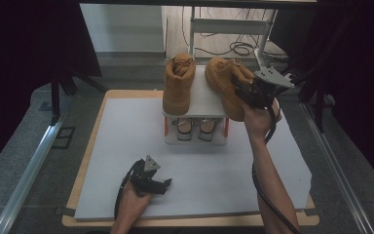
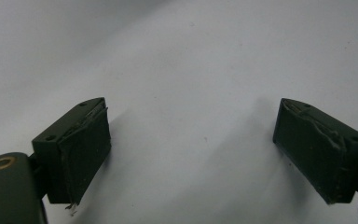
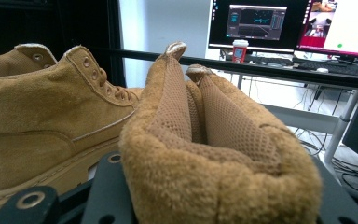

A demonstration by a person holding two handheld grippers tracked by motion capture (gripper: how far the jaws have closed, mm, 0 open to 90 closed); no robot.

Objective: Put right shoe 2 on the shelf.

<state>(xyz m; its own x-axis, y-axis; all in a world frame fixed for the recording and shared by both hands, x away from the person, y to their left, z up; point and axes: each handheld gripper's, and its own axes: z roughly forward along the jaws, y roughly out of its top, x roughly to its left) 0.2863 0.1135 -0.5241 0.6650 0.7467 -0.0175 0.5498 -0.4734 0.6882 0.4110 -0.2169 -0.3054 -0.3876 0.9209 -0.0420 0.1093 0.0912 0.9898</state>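
Two tan suede boots are at a small white rack (image 1: 202,100) at the back of the mat. The left boot (image 1: 177,83) stands upright on the rack's top; in the right gripper view it lies to the left (image 3: 37,126). My right gripper (image 1: 246,92) is shut on the padded collar of the right boot (image 1: 224,83), which tilts over the rack's right edge. That collar (image 3: 223,154) is squeezed together between the jaws. My left gripper (image 1: 161,184) rests low on the grey mat near the front, jaws (image 2: 193,144) wide open with nothing between them.
The rack's lower shelf holds a pair of light shoes (image 1: 193,129). The grey mat (image 1: 126,141) covers a wooden table. A metal frame and cables (image 1: 238,46) stand behind the rack. Monitors (image 3: 261,23) sit on a desk beyond.
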